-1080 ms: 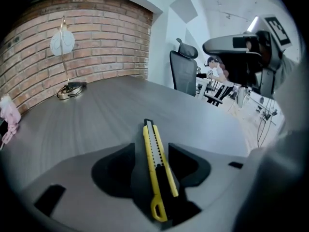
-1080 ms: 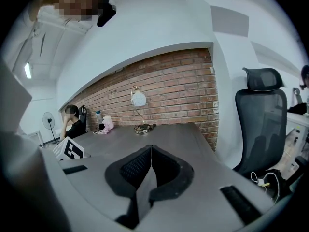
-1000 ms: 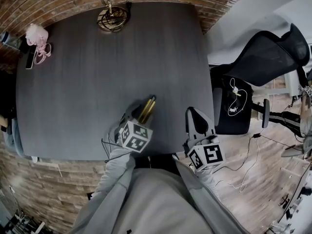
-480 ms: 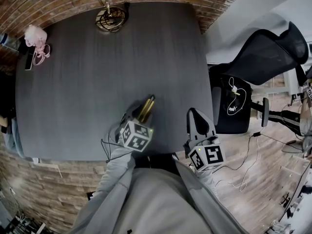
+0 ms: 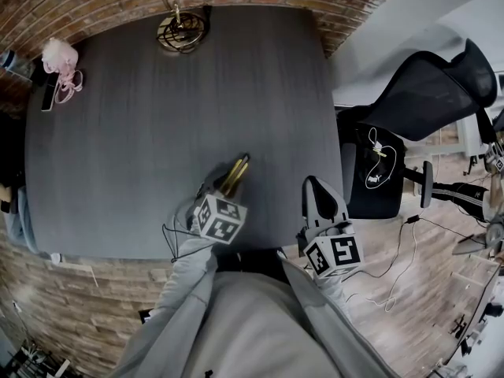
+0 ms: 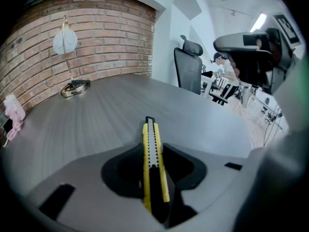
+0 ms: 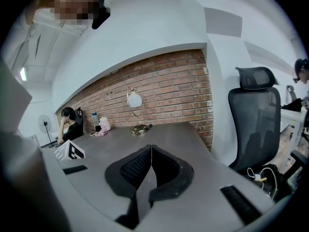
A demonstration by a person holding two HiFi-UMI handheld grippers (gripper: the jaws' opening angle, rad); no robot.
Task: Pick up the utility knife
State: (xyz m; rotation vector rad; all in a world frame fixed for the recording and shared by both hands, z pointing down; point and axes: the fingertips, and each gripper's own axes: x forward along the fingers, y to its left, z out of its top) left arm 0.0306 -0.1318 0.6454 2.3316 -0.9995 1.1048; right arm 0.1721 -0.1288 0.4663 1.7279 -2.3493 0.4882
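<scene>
The left gripper (image 6: 153,166) has just been closing its black ribbed jaws onto the utility knife (image 6: 150,144). The knife lies where it did a second ago: slim, yellow-edged, with a dotted steel strip, its tip pointing to 1 o'clock on the matte grey woodgrain table (image 5: 157,101). At 3 o'clock, the right gripper (image 7: 150,163) is closed and empty.

- Knife (image 6: 150,144): yellow, black tip and slider, silver strip with black dots.
- Bench (image 5: 157,116): dark grey, fine streaked grain.
- Wall (image 6: 106,33): red-brown brick, pale mortar.
- Chair (image 5: 441,89): black mesh.
- Lamp (image 6: 65,41): white globe, brass stem.
- Cube (image 5: 219,219): white, black square markers.
- Sleeve (image 5: 185,290): light grey.
- Toy (image 5: 59,56): pink.
</scene>
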